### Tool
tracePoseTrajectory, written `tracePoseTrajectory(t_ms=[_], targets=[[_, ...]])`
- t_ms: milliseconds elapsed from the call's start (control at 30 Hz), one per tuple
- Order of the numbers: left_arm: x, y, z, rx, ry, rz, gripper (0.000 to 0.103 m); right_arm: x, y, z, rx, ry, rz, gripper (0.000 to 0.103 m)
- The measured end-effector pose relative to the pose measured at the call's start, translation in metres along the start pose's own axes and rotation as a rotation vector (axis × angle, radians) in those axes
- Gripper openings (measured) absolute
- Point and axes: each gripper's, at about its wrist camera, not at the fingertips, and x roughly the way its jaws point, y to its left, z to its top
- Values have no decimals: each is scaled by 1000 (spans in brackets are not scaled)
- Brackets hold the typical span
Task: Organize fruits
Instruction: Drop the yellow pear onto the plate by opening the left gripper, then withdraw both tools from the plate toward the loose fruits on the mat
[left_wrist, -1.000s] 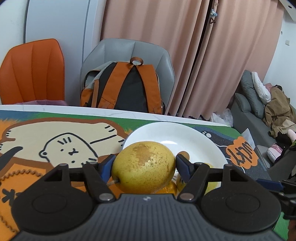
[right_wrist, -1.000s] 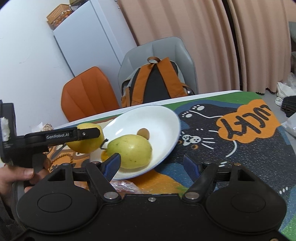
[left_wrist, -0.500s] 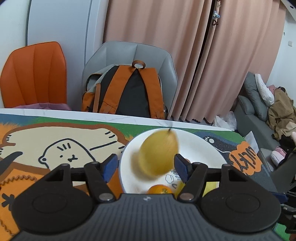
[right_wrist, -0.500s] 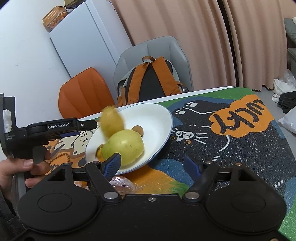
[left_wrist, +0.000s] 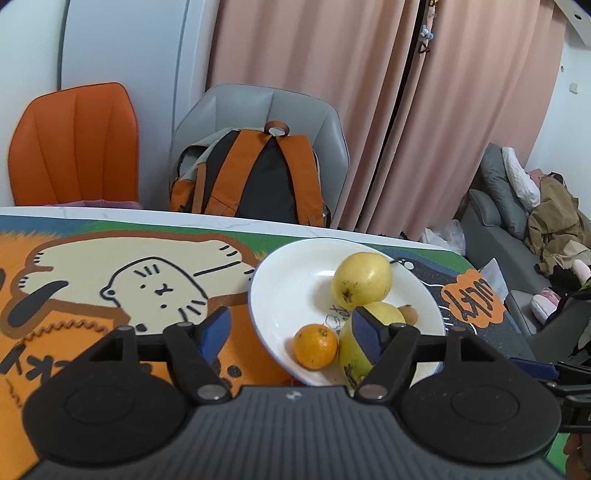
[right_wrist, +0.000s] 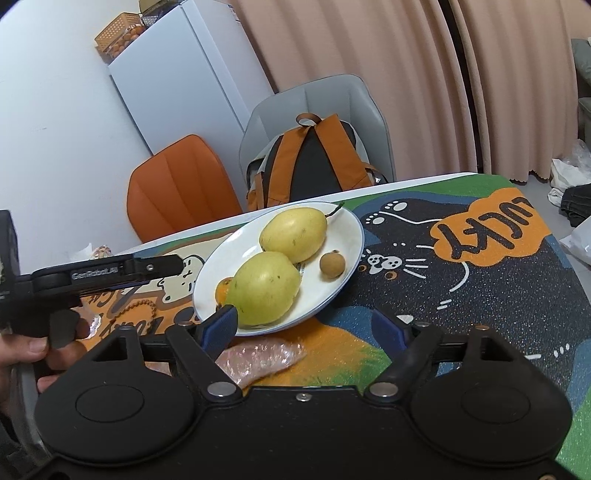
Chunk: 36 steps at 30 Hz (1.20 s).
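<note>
A white plate is holding two yellow-green pears, speckled with brown, a bright orange mandarin and a small tan-brown fruit. The tabletop is showing a cartoon print: a black cat with white whiskers, an orange patch with black lettering, green edges, and a cream animal outlined in brown. Behind it, an orange chair and a grey chair carrying an orange-and-black backpack are standing before pink curtains.

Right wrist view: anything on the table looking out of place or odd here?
One thing: a crumpled clear plastic wrapper lies loose on the mat just in front of the white plate, near the right claw. The fruit sits inside the plate; nothing spilled.
</note>
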Motion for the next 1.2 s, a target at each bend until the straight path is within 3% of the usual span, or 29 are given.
tracePoseTrajectory(t_ms=[267,700,1200], targets=[[-26,2,-8,-1,-15,12,89,-11,5,-3,2,-6,9,83],[-56,10,-33,-29,-23,-4,93,-27,18,-15,-12,-5,18,90],[-79,18,-67,-4,-3,-56,93,-36,34,-43,-46,6,19,90]])
